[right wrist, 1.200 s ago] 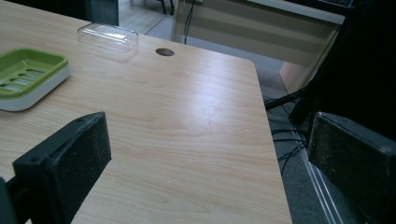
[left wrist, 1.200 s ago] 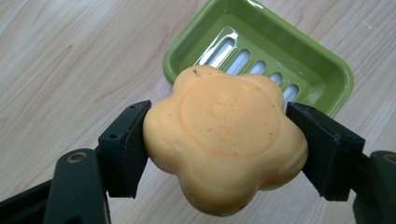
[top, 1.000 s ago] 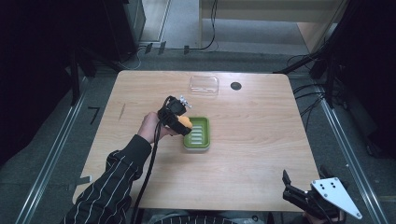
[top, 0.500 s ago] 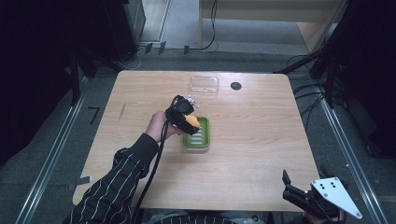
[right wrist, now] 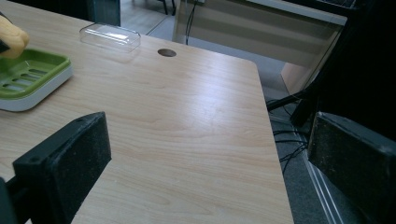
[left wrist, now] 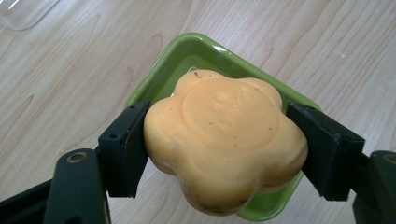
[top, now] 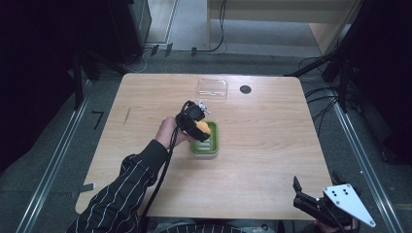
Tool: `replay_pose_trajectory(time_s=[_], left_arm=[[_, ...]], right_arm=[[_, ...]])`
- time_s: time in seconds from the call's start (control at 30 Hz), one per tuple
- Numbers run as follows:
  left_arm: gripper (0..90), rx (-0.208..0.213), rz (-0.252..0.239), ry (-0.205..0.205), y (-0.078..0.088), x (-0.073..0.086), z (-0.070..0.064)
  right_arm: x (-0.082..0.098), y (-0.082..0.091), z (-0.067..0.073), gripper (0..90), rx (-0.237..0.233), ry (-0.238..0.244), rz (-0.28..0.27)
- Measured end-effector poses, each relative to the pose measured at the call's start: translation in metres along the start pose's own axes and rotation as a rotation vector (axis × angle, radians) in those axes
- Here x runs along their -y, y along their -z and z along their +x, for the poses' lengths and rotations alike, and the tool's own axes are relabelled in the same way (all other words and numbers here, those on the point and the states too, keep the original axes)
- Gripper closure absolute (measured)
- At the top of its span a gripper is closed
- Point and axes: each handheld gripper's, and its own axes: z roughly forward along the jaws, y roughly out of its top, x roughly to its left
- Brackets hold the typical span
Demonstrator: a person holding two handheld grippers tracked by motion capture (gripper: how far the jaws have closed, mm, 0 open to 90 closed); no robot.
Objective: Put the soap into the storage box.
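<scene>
An orange flower-shaped soap (left wrist: 224, 135) is clamped between the jaws of my left gripper (left wrist: 219, 149), held just above a green soap dish (left wrist: 187, 56). From above, that left gripper (top: 197, 124) hovers over the left end of the dish (top: 208, 146) at mid-table, the soap (top: 203, 128) showing orange. My right gripper (top: 311, 201) rests at the table's near right corner, jaws wide apart with nothing between them. From its own camera the right gripper (right wrist: 205, 158) faces bare wood, with the dish (right wrist: 28, 79) and the soap (right wrist: 11, 35) at far left.
A clear plastic lid (top: 212, 89) lies near the far edge, with a dark round hole (top: 245, 89) in the tabletop beside it. A striped sleeve (top: 121, 189) comes in from the bottom left. Cables run on the floor to the right of the table.
My left gripper has carried the soap a little to the right, from the dish's left edge to over the dish. The right gripper has stayed put.
</scene>
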Motion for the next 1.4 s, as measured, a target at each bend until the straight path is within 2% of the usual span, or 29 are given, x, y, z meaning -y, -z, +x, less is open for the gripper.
replay_pose_trajectory(time_s=[0.17,0.37,0.57,0.77,1.4], left_arm=[[26.3,-0.002,-0.001,0.005,-0.003,0.001,0.001],[26.3,0.001,0.018,-0.022,-0.009,-0.001,-0.003],[26.3,0.000,0.020,-0.023,-0.016,-0.002,-0.005],[26.3,0.003,0.036,-0.040,-0.025,-0.004,-0.006],[26.3,-0.009,0.044,-0.046,-0.039,0.001,-0.004]], right_arm=[[0.000,-0.001,0.000,0.0,-0.004,-0.002,-0.001],[-0.001,-0.001,0.000,0.0,-0.006,0.000,-0.003],[-0.001,-0.002,0.001,0.0,-0.007,0.000,-0.002],[-0.001,-0.002,0.001,0.0,-0.009,0.000,-0.004],[-0.001,-0.002,0.001,0.0,-0.010,0.000,-0.006]])
